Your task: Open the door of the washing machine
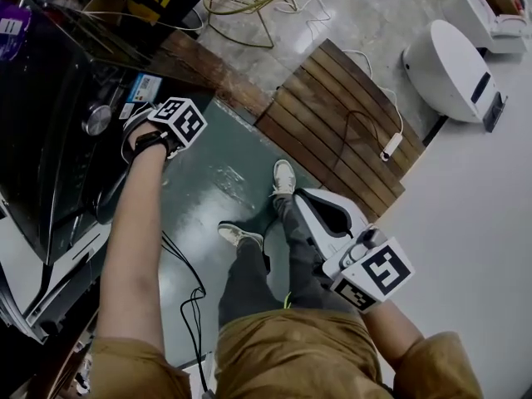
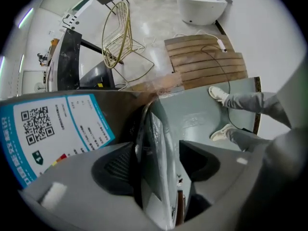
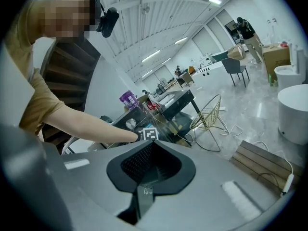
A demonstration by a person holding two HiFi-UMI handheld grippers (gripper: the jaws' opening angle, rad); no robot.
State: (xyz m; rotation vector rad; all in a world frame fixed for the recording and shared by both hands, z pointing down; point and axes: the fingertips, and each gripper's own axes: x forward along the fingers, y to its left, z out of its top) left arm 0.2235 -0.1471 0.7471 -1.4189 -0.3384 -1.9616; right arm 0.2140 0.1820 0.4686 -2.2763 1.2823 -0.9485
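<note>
Left gripper (image 2: 159, 153) straddles the door (image 2: 161, 121) edge; head view hides this.

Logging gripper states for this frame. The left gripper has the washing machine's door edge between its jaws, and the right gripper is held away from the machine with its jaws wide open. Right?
Not quite. The right gripper has its jaws together with nothing between them, as the right gripper view shows. The rest holds: the door edge stands between the left gripper's jaws.
</note>
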